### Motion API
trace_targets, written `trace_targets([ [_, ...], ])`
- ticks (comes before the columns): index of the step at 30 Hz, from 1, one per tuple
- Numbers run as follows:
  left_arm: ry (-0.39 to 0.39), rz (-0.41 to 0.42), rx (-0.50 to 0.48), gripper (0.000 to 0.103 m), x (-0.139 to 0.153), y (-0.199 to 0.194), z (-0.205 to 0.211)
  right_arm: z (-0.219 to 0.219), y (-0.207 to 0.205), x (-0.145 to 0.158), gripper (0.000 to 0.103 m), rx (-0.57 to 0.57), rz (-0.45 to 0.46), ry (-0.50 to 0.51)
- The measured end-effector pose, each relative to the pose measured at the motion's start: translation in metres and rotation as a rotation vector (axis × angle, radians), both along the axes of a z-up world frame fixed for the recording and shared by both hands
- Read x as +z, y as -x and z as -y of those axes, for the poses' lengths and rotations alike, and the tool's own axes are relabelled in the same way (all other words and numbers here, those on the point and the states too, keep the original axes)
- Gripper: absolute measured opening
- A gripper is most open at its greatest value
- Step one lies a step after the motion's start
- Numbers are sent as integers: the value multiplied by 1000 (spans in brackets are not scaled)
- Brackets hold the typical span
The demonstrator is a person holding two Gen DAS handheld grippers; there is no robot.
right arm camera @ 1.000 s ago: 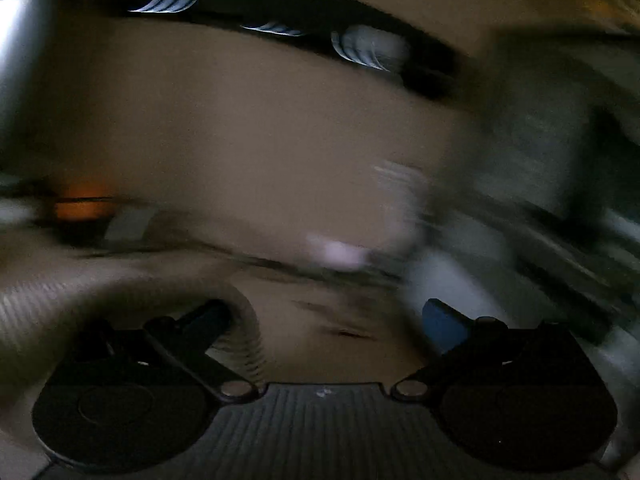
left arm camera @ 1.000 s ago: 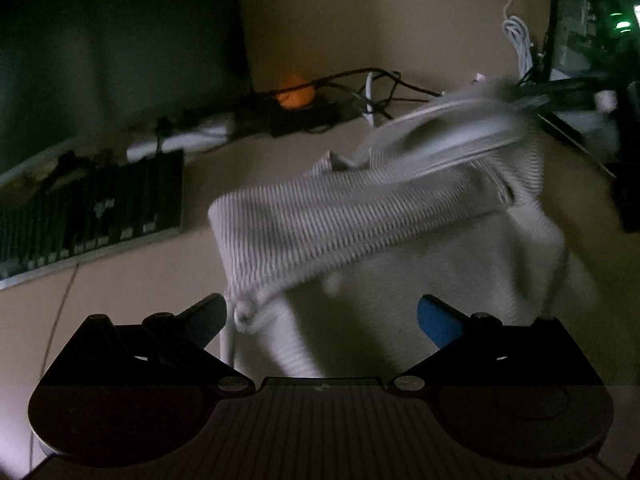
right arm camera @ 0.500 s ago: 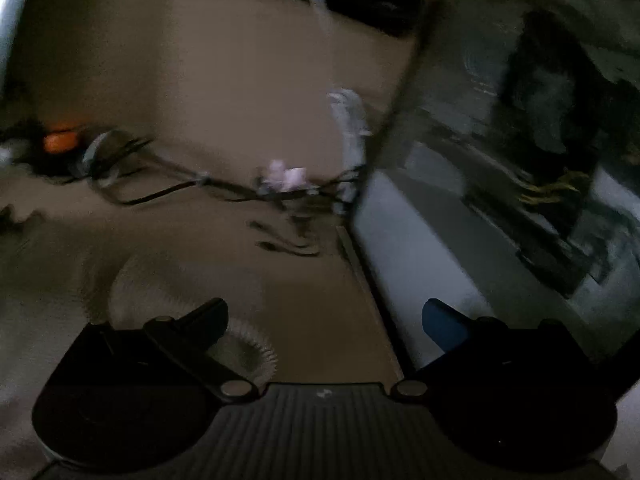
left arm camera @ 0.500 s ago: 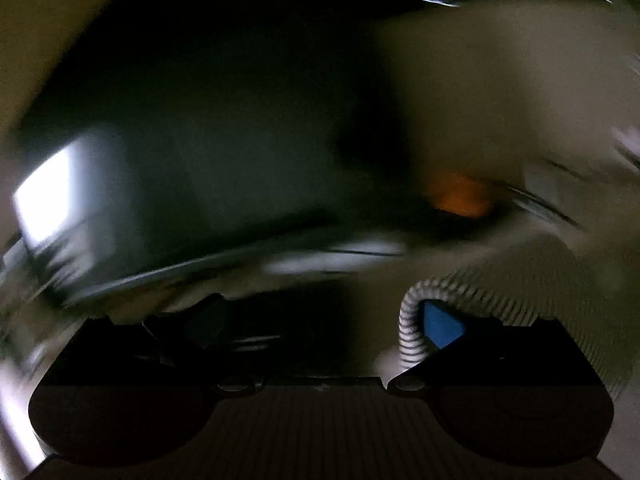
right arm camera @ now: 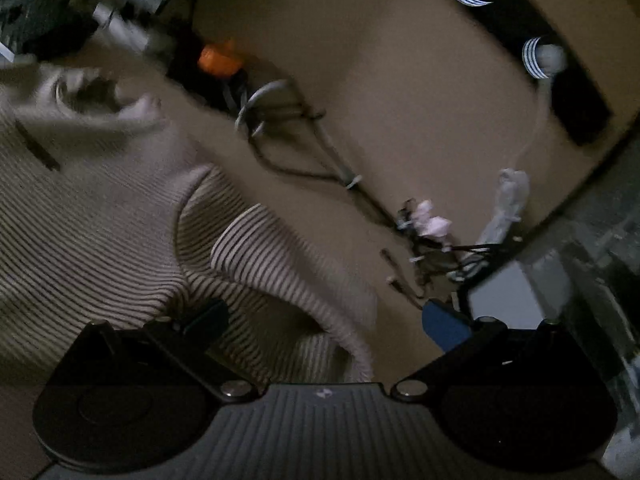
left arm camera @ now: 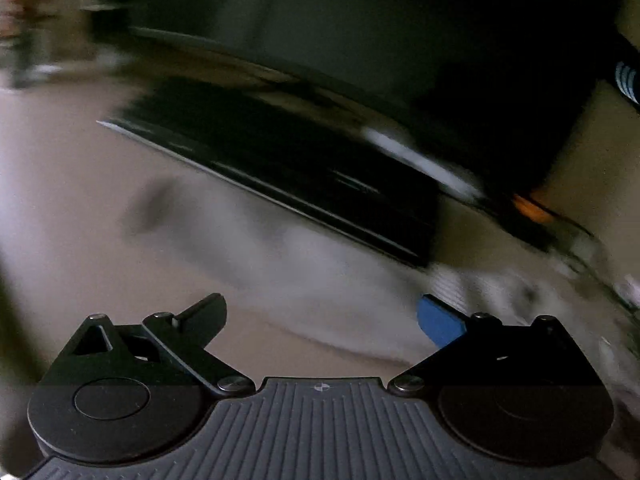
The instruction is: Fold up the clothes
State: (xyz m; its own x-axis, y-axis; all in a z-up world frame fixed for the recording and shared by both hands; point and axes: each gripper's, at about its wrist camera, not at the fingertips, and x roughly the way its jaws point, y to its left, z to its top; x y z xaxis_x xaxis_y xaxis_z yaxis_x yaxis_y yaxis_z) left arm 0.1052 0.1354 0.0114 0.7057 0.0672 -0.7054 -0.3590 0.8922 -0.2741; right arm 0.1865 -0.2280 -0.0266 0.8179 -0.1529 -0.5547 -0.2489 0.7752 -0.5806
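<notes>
My left tool (left arm camera: 322, 312) is spread wide with nothing between its fingers, and my right tool (right arm camera: 326, 316) is just as wide and also empty. The ribbed sweater (right arm camera: 100, 216) lies bunched on the surface (right arm camera: 400, 128), toward its left side in the right wrist view, one thick roll of cloth curling up just in front of my right tool. In the blurred left wrist view I can only make out a pale smear of it near the dark keyboard (left arm camera: 280, 168). I judge the folding barely begun: no flat layers or squared edges show, and both tools must take hold again before any fold.
</notes>
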Motion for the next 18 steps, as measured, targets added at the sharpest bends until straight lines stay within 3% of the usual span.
trace_targets([
  [2, 20, -1, -126, 103, -5, -10, 36, 4, -16, -1, 103, -16, 1, -21],
  [5, -15, -17, -263, 103, -15, -15, 89, 34, -40, 22, 103, -304, 213, -57],
  [7, -65, -23, -318, 103, -24, -14, 113, 65, -35, 50, 103, -528, 371, -159],
  [10, -107, -38, -360, 103, -37, -12, 134, 79, -15, 71, 103, -548, 430, -240],
  [12, -95, -60, -358, 103, -46, -14, 140, 78, -8, 74, 103, -456, 353, -319],
  [16, -93, -44, -332, 103, -54, -19, 135, 64, -13, 57, 103, -175, -55, -631],
  [18, -120, -35, -341, 103, -55, -19, 135, 51, -19, 42, 103, -103, -180, -745],
])
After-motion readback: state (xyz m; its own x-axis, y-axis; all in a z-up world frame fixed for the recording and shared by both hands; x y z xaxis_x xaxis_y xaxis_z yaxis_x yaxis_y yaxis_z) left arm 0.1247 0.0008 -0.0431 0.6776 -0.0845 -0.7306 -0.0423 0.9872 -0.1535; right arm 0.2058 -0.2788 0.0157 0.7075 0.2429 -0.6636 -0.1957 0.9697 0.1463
